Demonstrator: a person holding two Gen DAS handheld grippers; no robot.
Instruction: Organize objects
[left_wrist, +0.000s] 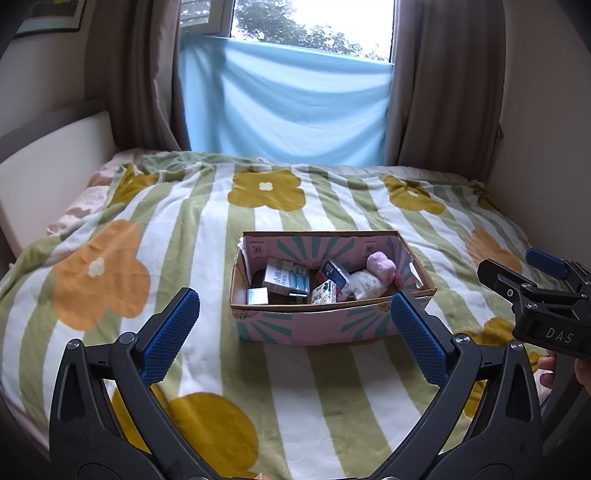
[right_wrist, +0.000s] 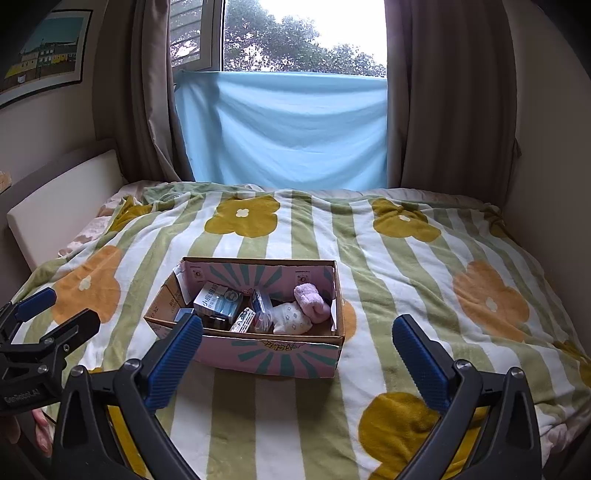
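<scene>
both grippers hang over the near part of the bed with jaws spread wide and nothing between them: the left gripper (left_wrist: 295, 328) a little to the left of the cardboard box (left_wrist: 317, 325), the right gripper (right_wrist: 297, 354) to its right. the box sits near the middle of the striped flower blanket (left_wrist: 207, 236), open at the top, and everything to be sorted appears to lie inside it.

its contents look light. a pale blue-and-white carton (right_wrist: 218, 304) leans at the left; it is likely thin card that would dent under a hard squeeze, so a hold across its narrow faces seems best. a small patterned packet (right_wrist: 243, 321) and a dark flat case (right_wrist: 260, 301) stand tilted in the middle, probably stiff and perhaps slick on their printed sides. at the right, a pink plush roll (right_wrist: 312, 299) rests on a white dotted cloth bundle (right_wrist: 291, 315); both should be soft and forgiving, needing a deep pinch into the bulk.

the pile is crowded, so reaching one item may nudge its neighbours, and the soft blanket gives the box little firm footing.
</scene>
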